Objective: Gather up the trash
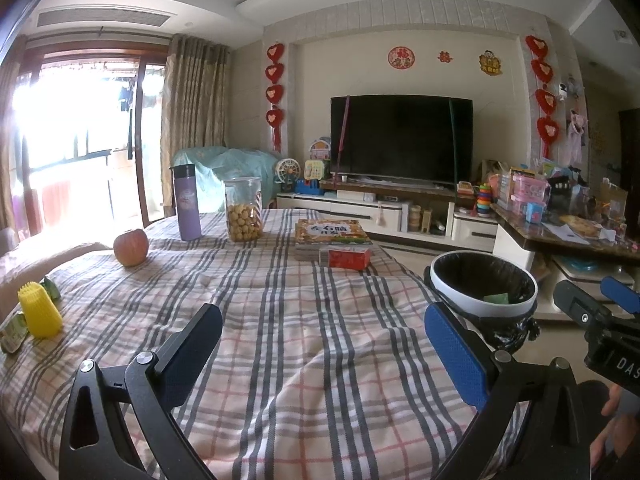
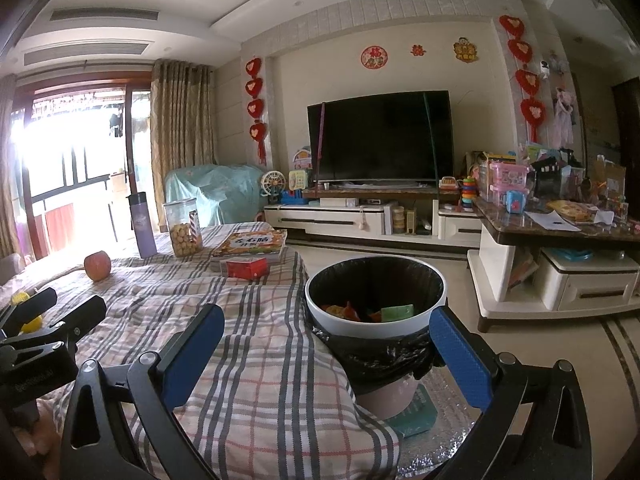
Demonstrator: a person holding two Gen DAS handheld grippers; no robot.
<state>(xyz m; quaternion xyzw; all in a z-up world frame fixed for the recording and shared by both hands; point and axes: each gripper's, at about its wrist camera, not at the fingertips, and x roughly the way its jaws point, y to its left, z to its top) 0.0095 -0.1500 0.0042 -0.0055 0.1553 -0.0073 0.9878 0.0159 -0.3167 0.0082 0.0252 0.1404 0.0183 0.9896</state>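
cloth (image 1: 304, 344): plaid grey/pink/white | bin (image 2: 348, 326): white, black liner | apple (image 1: 131, 247): red | cup (image 1: 40, 310): yellow

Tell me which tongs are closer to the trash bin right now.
Right. The right tongs are open right beside the trash bin; the left tongs, also open, are over the plaid cloth, farther off.

Count from my 2 cameras: 1 apple (image 1: 131, 253), 1 purple flask (image 1: 185, 202), 1 cookie jar (image 1: 243, 209), 1 book stack (image 1: 333, 237), 1 red box (image 1: 349, 258), 1 yellow ribbed cup (image 1: 40, 310). Green wrappers (image 1: 14, 332) on the plaid cloth (image 1: 304, 340): at least 2, edge of view, can't be sure of more. 1 trash bin (image 2: 375, 298) with 1 green piece (image 2: 397, 313) and some orange scraps inside, count unclear. 1 TV (image 1: 401, 138).
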